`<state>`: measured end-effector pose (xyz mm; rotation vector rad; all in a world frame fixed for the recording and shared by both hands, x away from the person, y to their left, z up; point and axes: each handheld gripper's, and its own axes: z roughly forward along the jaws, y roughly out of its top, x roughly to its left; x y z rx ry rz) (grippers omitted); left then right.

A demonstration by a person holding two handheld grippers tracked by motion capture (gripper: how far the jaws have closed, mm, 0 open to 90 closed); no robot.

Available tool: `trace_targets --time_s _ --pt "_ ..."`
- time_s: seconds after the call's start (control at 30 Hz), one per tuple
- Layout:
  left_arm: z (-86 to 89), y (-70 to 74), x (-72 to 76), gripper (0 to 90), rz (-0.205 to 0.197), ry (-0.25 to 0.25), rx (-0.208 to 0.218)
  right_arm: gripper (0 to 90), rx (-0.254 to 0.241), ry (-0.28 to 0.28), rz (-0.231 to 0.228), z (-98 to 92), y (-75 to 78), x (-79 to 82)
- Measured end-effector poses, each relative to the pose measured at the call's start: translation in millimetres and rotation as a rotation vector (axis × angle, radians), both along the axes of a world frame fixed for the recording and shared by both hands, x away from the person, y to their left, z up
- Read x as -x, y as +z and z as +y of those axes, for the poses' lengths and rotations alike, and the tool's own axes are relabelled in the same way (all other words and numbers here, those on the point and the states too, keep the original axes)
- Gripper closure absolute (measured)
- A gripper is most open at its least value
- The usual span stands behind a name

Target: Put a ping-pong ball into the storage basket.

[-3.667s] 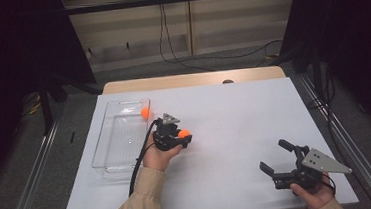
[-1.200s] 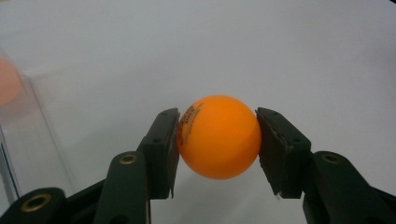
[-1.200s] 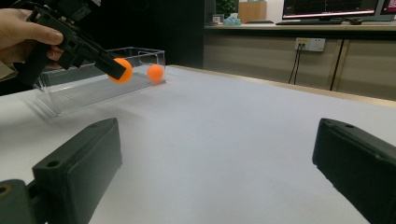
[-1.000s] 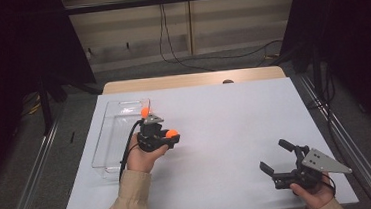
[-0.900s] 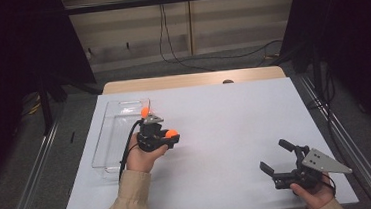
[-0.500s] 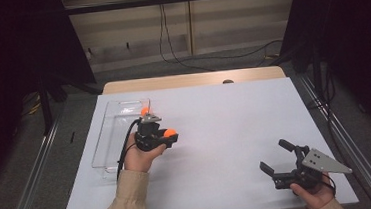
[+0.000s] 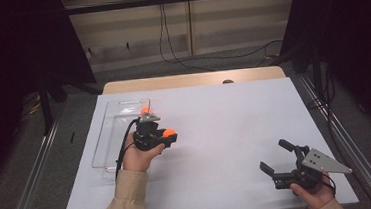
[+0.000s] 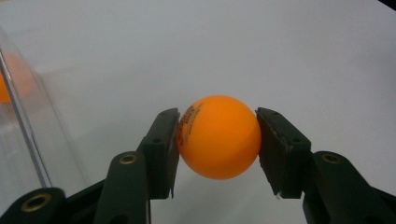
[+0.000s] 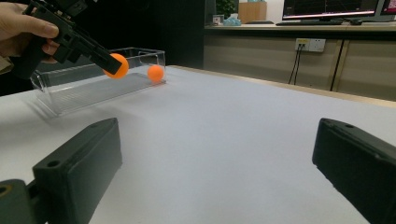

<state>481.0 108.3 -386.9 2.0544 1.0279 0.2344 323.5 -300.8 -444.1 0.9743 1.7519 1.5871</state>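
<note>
Left gripper view, left gripper (image 8: 218, 140) clamping an orange ball (image 8: 218, 137) beside the clear tray (image 8: 21, 121), right gripper (image 9: 219, 172) gaping wide, holding nothing.

Your left hand (image 7: 138, 156) is holding the black two-jaw left gripper (image 8: 217, 140) raised off the surface, jaws clamping w/ both pads pressing inward. Your right hand (image 7: 315, 198) is resting low near the front edge, its black right gripper (image 7: 276, 158) standing w/ jaws spread wide apart.
</note>
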Motion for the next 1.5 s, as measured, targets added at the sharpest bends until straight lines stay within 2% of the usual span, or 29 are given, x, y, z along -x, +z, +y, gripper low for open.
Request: trace_targets --time_s 0.03,0.1,0.2,0.43,0.8,0.83,1.0,1.07,1.13,1.17,1.27,1.33,1.47,1.5 --pt "2.0 1.4 -0.4 51.1 0.004 -0.011 -0.024 1.2 0.0 -0.001 0.001 0.1 0.1 0.1" --pt "3.5 2.1 -1.0 51.1 0.001 -0.017 -0.019 1.2 0.002 0.0 0.0 -0.1 0.1 0.2" --pt "3.7 2.2 -0.4 51.1 -0.001 -0.001 -0.013 1.2 -0.001 0.0 0.001 0.1 0.1 0.1" --pt "6.4 3.5 -1.1 51.1 0.003 -0.01 -0.017 1.2 -0.001 -0.001 0.002 0.1 0.1 0.4" --pt "10.8 5.9 -1.8 51.1 0.007 0.002 -0.026 1.2 -0.001 0.0 0.0 0.0 0.1 0.2" --pt "11.5 5.8 -2.3 51.1 0.01 -0.005 -0.012 1.2 -0.007 -0.005 0.001 0.3 0.3 0.3" --pt "14.4 8.3 -2.5 51.1 0.006 0.001 -0.031 1.2 -0.001 -0.002 0.0 -0.3 0.1 0.3" --pt "15.6 8.5 -2.7 51.1 0.003 0.006 -0.012 1.2 0.0 0.001 -0.001 -0.4 0.1 0.4" --pt "17.5 10.1 -2.7 51.1 0.009 0.002 -0.028 1.2 0.0 0.002 -0.001 -0.5 0.2 0.4" --pt "17.3 9.9 -2.3 51.1 0.007 0.016 -0.023 1.2 -0.002 0.0 0.001 -0.2 0.2 0.4" --pt "18.4 10.2 -2.5 51.1 0.009 0.013 -0.028 1.2 -0.004 0.0 0.002 0.2 0.2 0.3" --pt "19.5 10.5 -2.5 51.1 0.01 0.017 -0.017 1.2 -0.003 0.002 0.002 0.1 0.2 0.3" --pt "21.1 11.6 -2.5 51.1 0.011 0.019 -0.021 1.2 -0.002 0.001 0.0 -0.2 0.1 0.1" --pt "21.4 11.7 -2.6 51.1 0.014 0.019 -0.007 1.2 -0.002 0.001 0.0 -0.2 0.1 0.1"
